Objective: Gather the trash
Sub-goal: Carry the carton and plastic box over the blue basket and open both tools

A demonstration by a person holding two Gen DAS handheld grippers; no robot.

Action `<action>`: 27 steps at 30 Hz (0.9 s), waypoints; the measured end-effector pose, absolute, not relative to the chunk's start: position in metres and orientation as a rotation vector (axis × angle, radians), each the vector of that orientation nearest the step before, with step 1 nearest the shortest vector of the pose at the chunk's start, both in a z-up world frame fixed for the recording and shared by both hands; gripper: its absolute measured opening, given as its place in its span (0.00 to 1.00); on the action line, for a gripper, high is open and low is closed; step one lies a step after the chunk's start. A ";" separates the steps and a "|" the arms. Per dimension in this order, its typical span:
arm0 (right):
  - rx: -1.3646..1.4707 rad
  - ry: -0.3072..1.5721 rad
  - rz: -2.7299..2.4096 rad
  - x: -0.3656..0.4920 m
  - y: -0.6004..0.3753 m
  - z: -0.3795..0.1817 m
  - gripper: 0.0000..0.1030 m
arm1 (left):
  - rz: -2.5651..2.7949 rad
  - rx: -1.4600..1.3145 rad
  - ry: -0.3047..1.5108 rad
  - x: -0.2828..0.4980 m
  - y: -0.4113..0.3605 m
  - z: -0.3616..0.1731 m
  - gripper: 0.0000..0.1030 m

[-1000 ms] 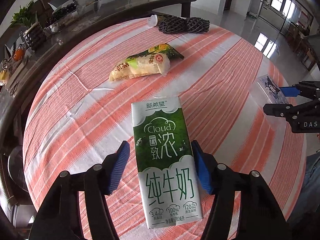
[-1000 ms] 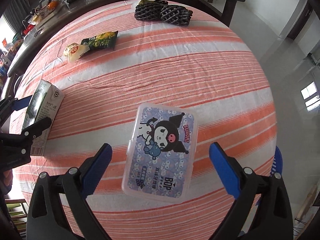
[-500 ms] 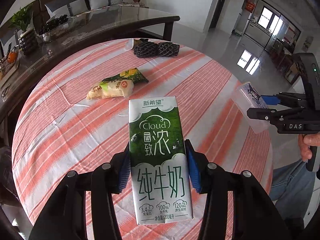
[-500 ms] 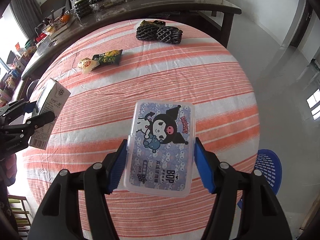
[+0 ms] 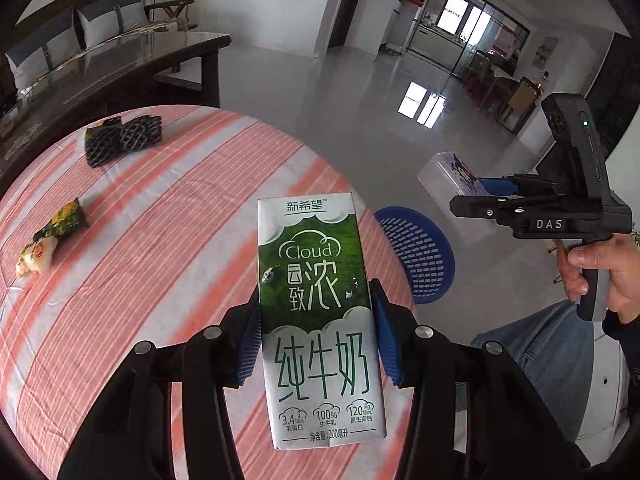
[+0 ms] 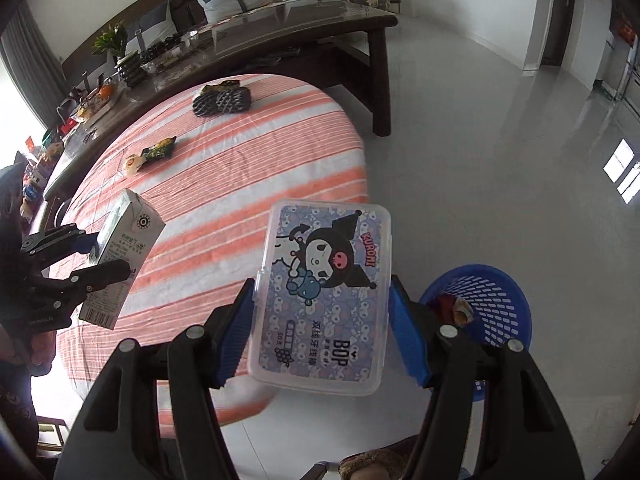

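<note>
Left wrist: claw [image 5: 316, 344] clamps milk carton [image 5: 318, 312] — lifted.

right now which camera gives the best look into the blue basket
The right wrist view: the blue basket is seen from above, its slotted wall and some trash inside showing beside the right gripper and its plastic box. The left wrist view shows the basket partly hidden behind the table edge and the milk carton.
</note>
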State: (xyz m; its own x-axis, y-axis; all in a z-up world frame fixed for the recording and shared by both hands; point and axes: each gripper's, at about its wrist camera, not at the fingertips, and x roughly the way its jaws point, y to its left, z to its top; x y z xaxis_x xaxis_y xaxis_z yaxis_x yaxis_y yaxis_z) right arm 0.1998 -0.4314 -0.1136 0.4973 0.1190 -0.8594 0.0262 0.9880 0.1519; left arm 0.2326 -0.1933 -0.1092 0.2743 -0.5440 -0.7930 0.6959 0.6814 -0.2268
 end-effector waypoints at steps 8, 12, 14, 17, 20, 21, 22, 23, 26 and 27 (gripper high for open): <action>0.253 1.063 -0.095 0.179 -0.533 -0.146 0.61 | -0.975 0.211 1.024 0.216 -0.325 -0.129 0.48; 0.318 1.076 -0.156 0.169 -0.579 -0.171 0.61 | -1.008 0.217 1.059 0.216 -0.384 -0.150 0.48; 0.354 1.084 -0.184 0.165 -0.599 -0.185 0.61 | -1.013 0.205 1.085 0.222 -0.409 -0.163 0.48; 0.411 1.090 -0.217 0.160 -0.627 -0.204 0.61 | -1.012 0.195 1.123 0.231 -0.442 -0.186 0.48; 0.451 1.087 -0.237 0.158 -0.647 -0.219 0.61 | -1.009 0.184 1.156 0.239 -0.467 -0.208 0.48; 0.464 1.085 -0.241 0.158 -0.651 -0.224 0.61 | -1.008 0.185 1.165 0.241 -0.475 -0.215 0.48; 0.478 1.083 -0.245 0.159 -0.656 -0.229 0.61 | -1.007 0.188 1.171 0.245 -0.483 -0.221 0.48; 0.493 1.080 -0.246 0.159 -0.662 -0.234 0.61 | -1.006 0.193 1.175 0.247 -0.491 -0.227 0.48; 0.537 1.068 -0.249 0.163 -0.674 -0.248 0.61 | -1.006 0.206 1.177 0.251 -0.507 -0.240 0.49; 0.551 1.063 -0.248 0.164 -0.678 -0.251 0.61 | -1.002 0.210 1.173 0.253 -0.513 -0.245 0.50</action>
State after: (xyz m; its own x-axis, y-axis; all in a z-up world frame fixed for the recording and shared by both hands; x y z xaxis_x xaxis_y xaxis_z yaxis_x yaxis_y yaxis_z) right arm 0.1642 -0.6778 -0.2511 0.4752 0.0675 -0.8773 0.4484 0.8393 0.3074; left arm 0.2526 -0.5129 -0.2450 0.0314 -0.5436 -0.8388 0.7437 0.5734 -0.3438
